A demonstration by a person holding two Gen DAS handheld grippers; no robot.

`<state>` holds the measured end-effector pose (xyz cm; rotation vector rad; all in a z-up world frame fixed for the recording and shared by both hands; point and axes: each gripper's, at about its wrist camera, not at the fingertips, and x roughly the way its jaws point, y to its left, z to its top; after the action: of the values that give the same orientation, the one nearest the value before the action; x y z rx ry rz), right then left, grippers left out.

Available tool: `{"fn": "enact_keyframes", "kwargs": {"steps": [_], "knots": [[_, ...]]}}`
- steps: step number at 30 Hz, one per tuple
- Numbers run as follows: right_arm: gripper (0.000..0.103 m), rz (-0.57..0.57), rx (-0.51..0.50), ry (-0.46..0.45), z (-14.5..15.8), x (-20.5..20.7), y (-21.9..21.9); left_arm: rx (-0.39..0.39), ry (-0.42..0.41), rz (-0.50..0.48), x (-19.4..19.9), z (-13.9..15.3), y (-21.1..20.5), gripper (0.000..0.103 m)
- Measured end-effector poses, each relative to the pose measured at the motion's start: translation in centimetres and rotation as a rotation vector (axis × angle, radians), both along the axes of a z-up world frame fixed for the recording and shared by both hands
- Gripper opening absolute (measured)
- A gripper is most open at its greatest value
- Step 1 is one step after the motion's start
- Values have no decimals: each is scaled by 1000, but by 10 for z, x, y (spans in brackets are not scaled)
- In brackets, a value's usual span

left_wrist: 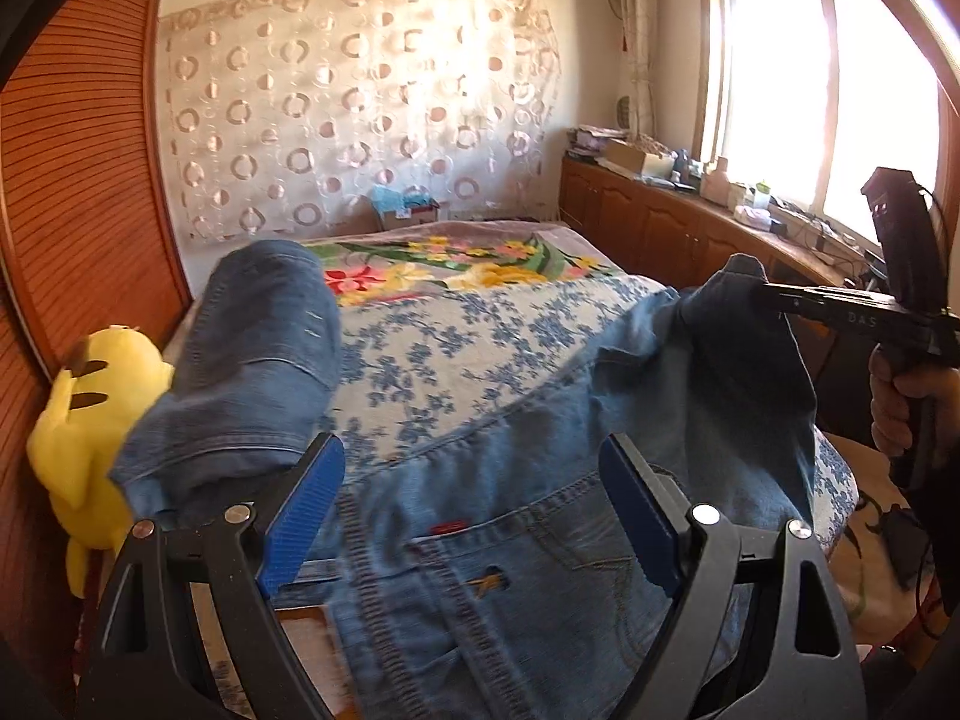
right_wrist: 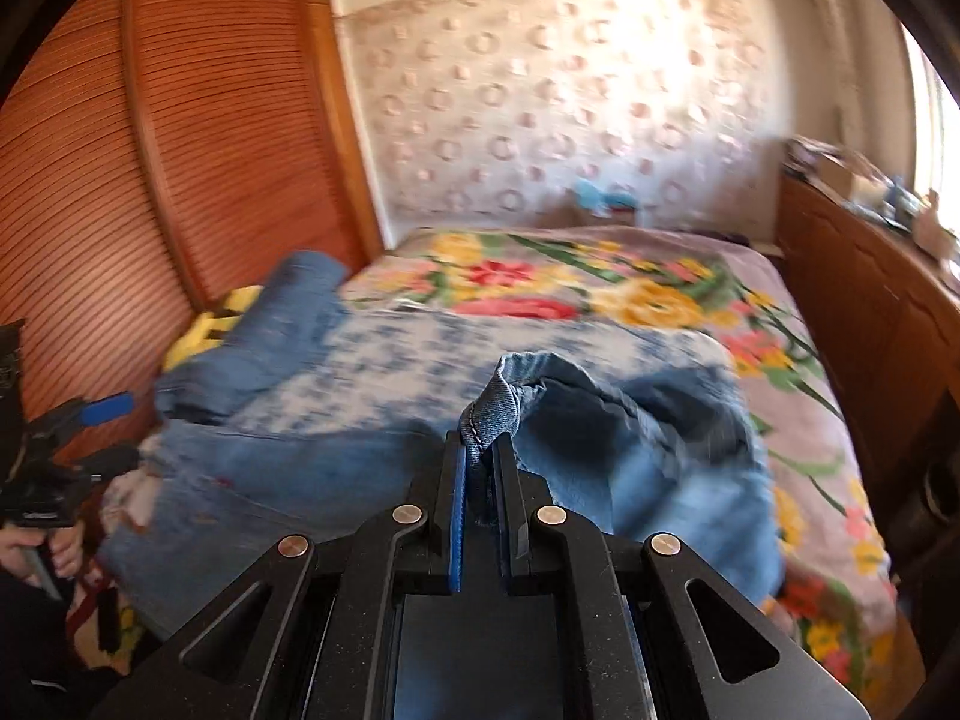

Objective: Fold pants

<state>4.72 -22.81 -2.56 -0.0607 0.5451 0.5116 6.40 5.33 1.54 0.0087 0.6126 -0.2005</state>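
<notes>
Left of our left gripper (left_wrist: 471,516), a yellow plush toy (left_wrist: 90,414) sits against the wardrobe; one jeans leg (left_wrist: 264,354) is raised just beyond the left finger. The left gripper's fingers (left_wrist: 303,516) stand wide apart, nothing clamped; the pants (left_wrist: 480,588) lie on the bed (left_wrist: 480,324) beneath and between them, seat pocket up. To the right, our right gripper (right_wrist: 480,456) has its fingers together on a denim edge (right_wrist: 492,408), which sticks up past the fingertips; the cloth hangs off it, lifted from the bed.

We judge this the opening step: getting hold and lifting the pants to lay them out. Next calls for the left fingers to close on the waistband or near leg, then both to draw the cloth taut and flat.
</notes>
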Motion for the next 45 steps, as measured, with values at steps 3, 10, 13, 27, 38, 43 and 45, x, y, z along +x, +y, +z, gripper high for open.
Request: {"fn": "enact_keyframes", "kwargs": {"steps": [3,10,13,27,38,43,45], "knots": [[8,76,10,-10,9,-10,28,-5,-11,23,-6,5,13,87],[15,202,20,25,19,-12,61,-18,-16,38,-11,8,23,87],[34,204,-28,44,14,-4,60,-14,-12,31,-11,5,22,87],[36,6,-83,75,-8,20,18,17,68,-99,22,-25,-38,86],[41,-28,-39,194,-42,41,28,44,173,-204,58,-51,-80,48],[40,-25,-13,219,-45,49,25,64,250,-210,73,-66,-88,40],[40,-17,-12,220,-45,49,23,65,267,-215,75,-71,-91,38]]}}
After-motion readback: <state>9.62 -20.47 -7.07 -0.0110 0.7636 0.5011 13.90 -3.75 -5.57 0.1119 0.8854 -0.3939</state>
